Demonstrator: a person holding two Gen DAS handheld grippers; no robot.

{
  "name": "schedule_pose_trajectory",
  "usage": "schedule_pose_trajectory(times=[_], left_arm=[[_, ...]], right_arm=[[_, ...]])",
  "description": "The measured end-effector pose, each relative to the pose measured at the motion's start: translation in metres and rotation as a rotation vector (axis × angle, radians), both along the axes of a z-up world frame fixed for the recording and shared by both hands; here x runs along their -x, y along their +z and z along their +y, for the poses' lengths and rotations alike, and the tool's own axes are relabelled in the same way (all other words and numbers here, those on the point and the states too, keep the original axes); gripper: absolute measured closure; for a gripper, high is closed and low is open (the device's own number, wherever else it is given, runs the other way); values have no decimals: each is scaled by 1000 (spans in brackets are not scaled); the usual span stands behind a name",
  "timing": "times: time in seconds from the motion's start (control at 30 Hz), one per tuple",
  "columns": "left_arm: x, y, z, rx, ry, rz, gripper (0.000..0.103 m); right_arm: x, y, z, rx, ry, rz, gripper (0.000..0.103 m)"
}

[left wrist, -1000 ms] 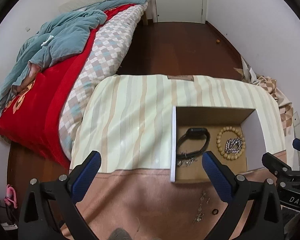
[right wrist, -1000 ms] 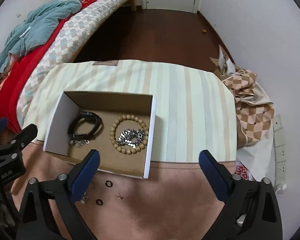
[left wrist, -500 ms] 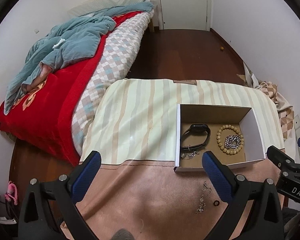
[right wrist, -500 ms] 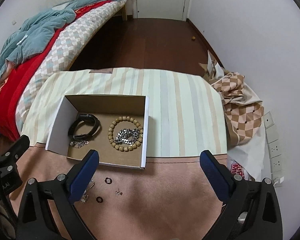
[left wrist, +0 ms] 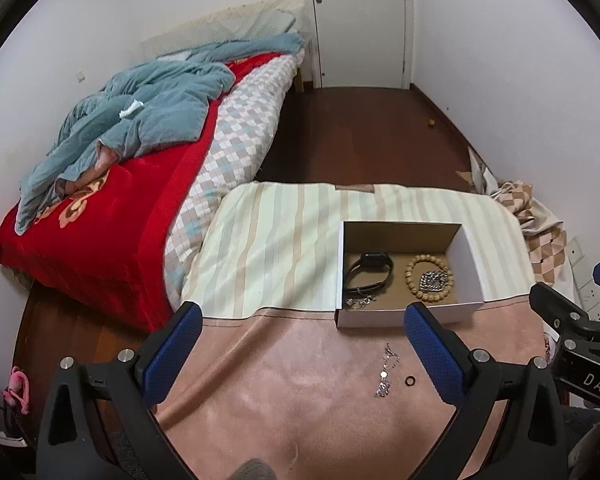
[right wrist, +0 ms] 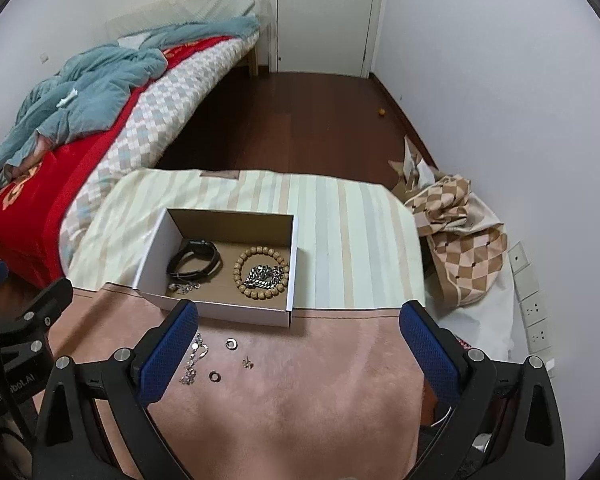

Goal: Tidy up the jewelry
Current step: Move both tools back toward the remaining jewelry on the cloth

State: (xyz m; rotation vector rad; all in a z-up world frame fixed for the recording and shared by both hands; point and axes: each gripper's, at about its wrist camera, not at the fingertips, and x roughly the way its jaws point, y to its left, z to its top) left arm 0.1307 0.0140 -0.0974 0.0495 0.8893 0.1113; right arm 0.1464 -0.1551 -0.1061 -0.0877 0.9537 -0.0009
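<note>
In the left wrist view, the left gripper (left wrist: 300, 344) is hanging at the bottom of the frame, its blue fingers spread wide and holding nothing. The cardboard box (left wrist: 470, 248), right of centre, is holding a black band (left wrist: 368, 274) and a bead bracelet (left wrist: 428, 282). At the right edge, "DAS" is showing on the other tool.

In the right wrist view, the right gripper (right wrist: 298, 346) is likewise gaping empty. A loose chain (right wrist: 194, 358) and two rings (right wrist: 232, 344) are lying on the pink cloth (right wrist: 320, 392) below the box. Partial white lettering is showing at lower left.
</note>
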Motion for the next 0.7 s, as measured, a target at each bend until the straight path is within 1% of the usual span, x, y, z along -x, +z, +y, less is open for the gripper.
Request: schedule_pose_trajectory(times=[0.07, 0.23, 0.33, 0.4, 0.47, 0.53, 0.6, 0.63, 0.67, 0.7], left_arm=[[10, 8, -1, -11, 1, -23, 0], [28, 23, 3, 8, 7, -53, 0], [34, 21, 5, 15, 12, -54, 0], [35, 14, 6, 8, 27, -44, 0], [36, 0, 7, 1, 40, -19, 0], [32, -24, 9, -16, 61, 29, 0], [29, -46, 11, -29, 76, 74, 0], [27, -60, 12, -38, 85, 99, 0], [24, -74, 14, -43, 95, 126, 0], [23, -86, 16, -47, 102, 149, 0]], right_arm=[[8, 8, -1, -4, 2, -16, 1], [28, 25, -2, -18, 11, -44, 1], [38, 25, -6, -46, 8, -39, 1], [40, 17, -9, -53, 2, -25, 1], [40, 2, -11, -58, -2, -4, 1], [37, -24, -15, -85, -4, 45, 1], [35, -52, -20, -124, 3, 74, 2], [33, -66, -21, -141, 7, 91, 4], [31, -80, -22, -166, 13, 116, 16], [28, -98, -24, -206, 19, 153, 34]])
